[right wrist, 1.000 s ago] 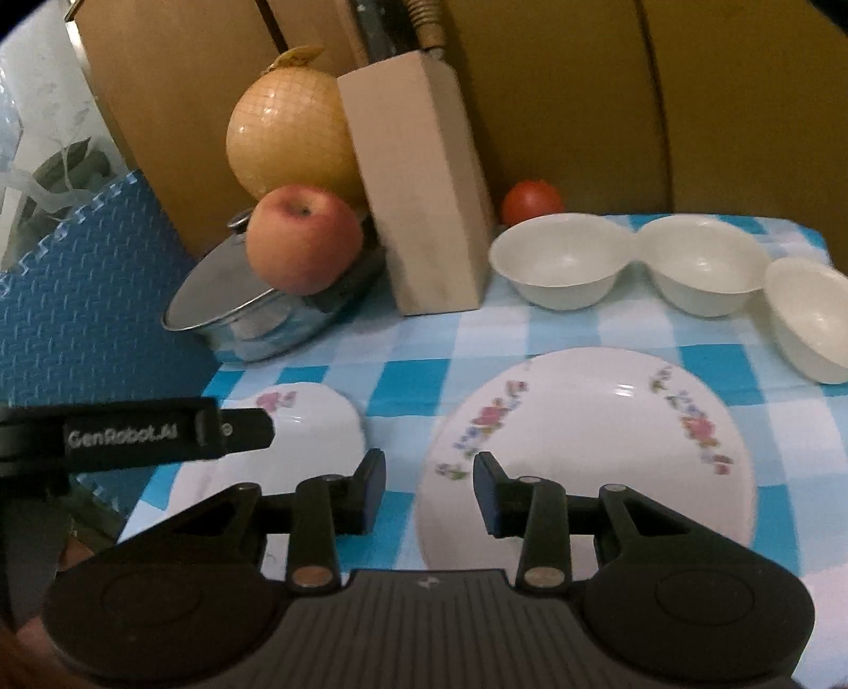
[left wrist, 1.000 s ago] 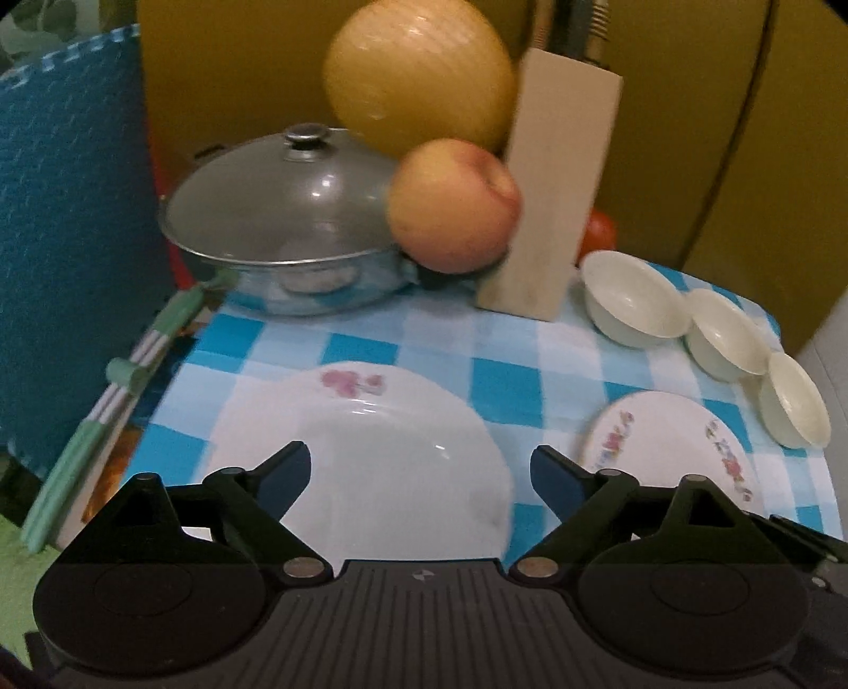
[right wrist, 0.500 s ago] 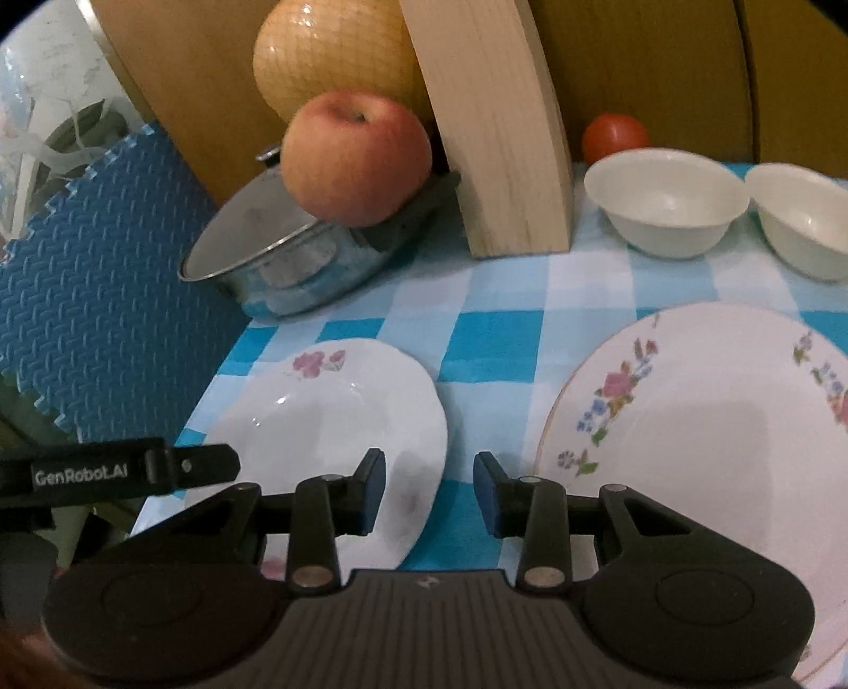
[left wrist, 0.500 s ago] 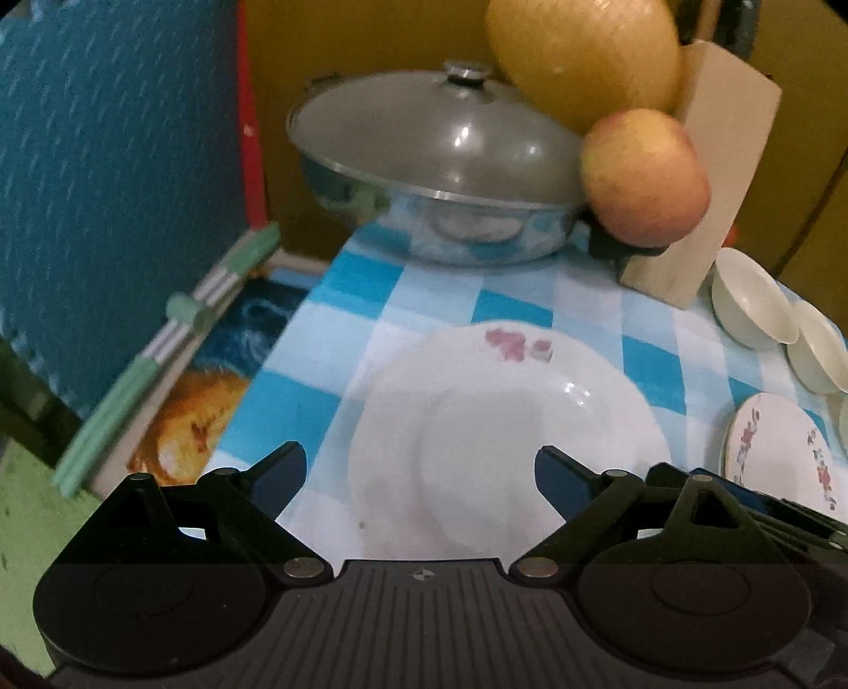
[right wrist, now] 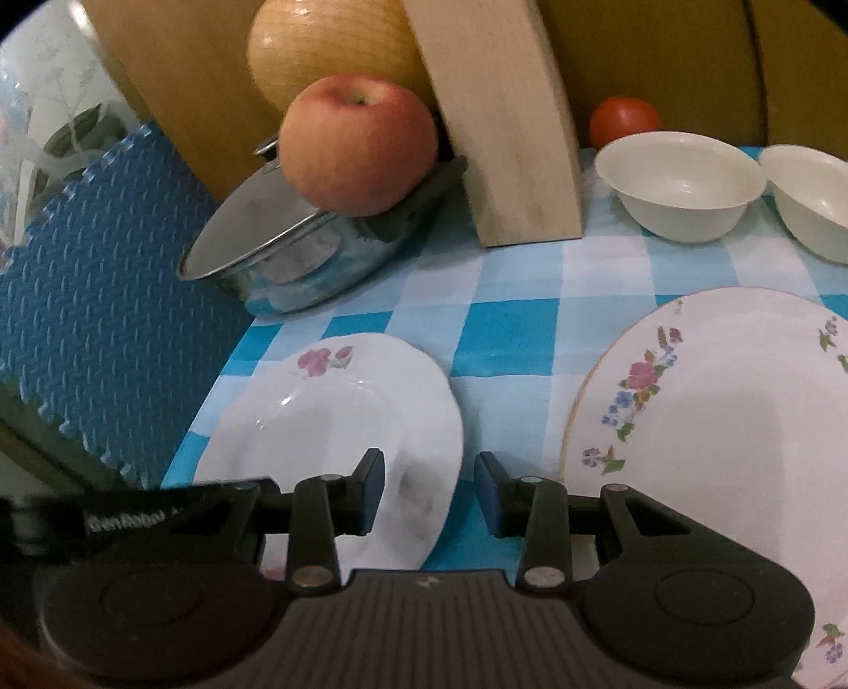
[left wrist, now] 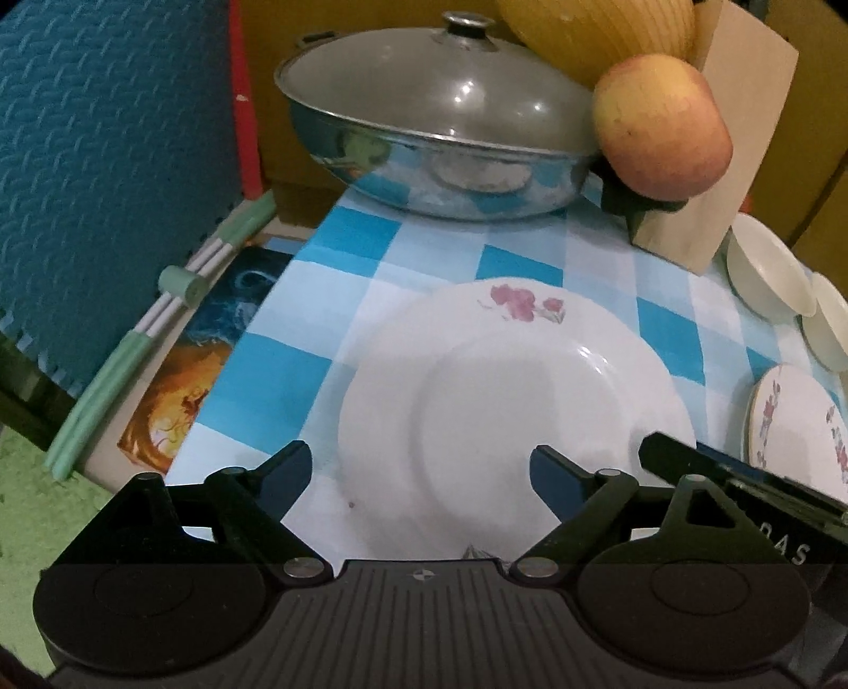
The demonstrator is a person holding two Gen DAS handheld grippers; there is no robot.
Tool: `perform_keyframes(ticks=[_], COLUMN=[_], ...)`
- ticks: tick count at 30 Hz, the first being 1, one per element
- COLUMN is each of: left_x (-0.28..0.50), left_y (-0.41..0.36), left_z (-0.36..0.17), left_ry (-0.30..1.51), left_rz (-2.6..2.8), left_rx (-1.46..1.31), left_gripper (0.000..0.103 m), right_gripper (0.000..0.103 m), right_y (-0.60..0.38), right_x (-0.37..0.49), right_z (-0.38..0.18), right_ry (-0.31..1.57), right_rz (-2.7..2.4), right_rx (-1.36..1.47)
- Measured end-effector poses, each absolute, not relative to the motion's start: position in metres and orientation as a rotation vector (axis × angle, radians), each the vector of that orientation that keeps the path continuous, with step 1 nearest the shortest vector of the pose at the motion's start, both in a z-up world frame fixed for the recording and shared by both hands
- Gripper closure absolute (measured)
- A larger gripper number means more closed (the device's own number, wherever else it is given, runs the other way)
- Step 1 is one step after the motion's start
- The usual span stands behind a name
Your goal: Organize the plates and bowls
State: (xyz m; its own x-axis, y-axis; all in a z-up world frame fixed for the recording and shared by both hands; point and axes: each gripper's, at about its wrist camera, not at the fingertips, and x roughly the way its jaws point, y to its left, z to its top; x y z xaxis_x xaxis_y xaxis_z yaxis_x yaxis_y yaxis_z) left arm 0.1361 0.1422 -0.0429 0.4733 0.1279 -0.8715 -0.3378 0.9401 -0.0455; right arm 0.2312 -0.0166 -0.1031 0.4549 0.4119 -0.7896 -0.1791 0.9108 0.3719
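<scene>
A white plate with a pink flower [left wrist: 509, 403] lies on the blue checked tablecloth [left wrist: 360, 238]; it also shows in the right wrist view [right wrist: 328, 418]. My left gripper [left wrist: 421, 469] is open and empty, its jaws over the plate's near rim. My right gripper [right wrist: 429, 490] is open and empty, straddling the plate's right edge. A larger flowered plate [right wrist: 731, 440] lies to the right, also visible in the left wrist view [left wrist: 800, 424]. Cream bowls [right wrist: 681, 183] stand in a row at the back right.
A lidded steel pan [left wrist: 440, 138] with an apple [left wrist: 662, 124] on its handle stands behind the plate. A wooden knife block [right wrist: 503, 122], a yellow melon [right wrist: 328, 47] and a tomato [right wrist: 625, 119] are at the back. A blue foam mat [left wrist: 106, 159] stands left, past the table edge.
Both grippers have moved forward and left towards the white plate. The left gripper now reaches over its near rim, and the right gripper has shifted from the flowered plate to the white plate's right edge.
</scene>
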Motion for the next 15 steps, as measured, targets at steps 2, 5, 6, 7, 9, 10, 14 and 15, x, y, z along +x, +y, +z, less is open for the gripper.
perform_keyframes(ticks=[2, 5, 6, 7, 9, 10, 14, 15], left_x=[0.1368, 0.1379, 0.1380, 0.1382, 0.1387, 0.1391, 0.1401, 0.1402], left_y=[0.1426, 0.1453, 0.1452, 0.1447, 0.1430, 0.1427, 0.1437, 0.1441], left_z=[-0.0457, -0.0486, -0.0483, -0.0481, -0.0482, -0.0484, -0.0493, -0.0494], left_ry=[1.053, 1.064, 1.064, 1.065, 1.066, 1.066, 1.068, 1.068], left_rz=[0.285, 0.282, 0.281, 0.276, 0.278, 0.276, 0.273, 0.273], left_rx=[-0.226, -0.250, -0.250, -0.252, -0.249, -0.248, -0.253, -0.256], left_gripper=[0.013, 0.013, 0.013, 0.013, 0.012, 0.012, 0.011, 0.011], right_gripper=[0.068, 0.068, 0.068, 0.068, 0.067, 0.067, 0.066, 0.066], right_y=[-0.0192, -0.0200, -0.0193, -0.0185, -0.0169, -0.0181, -0.0261, -0.0253], right_x=[0.2320, 0.2334, 0.2336, 0.2334, 0.2334, 0.2342, 0.2390, 0.2384], right_z=[-0.1023, -0.1013, -0.1017, -0.1018, -0.1022, -0.1022, -0.1055, -0.1057], right_ry=[1.038, 1.032, 1.033, 1.032, 1.035, 1.040, 1.071, 1.070], right_rz=[0.357, 0.346, 0.352, 0.348, 0.351, 0.349, 0.373, 0.378], right_rx=[0.253, 0.242, 0.241, 0.241, 0.244, 0.254, 0.349, 0.350])
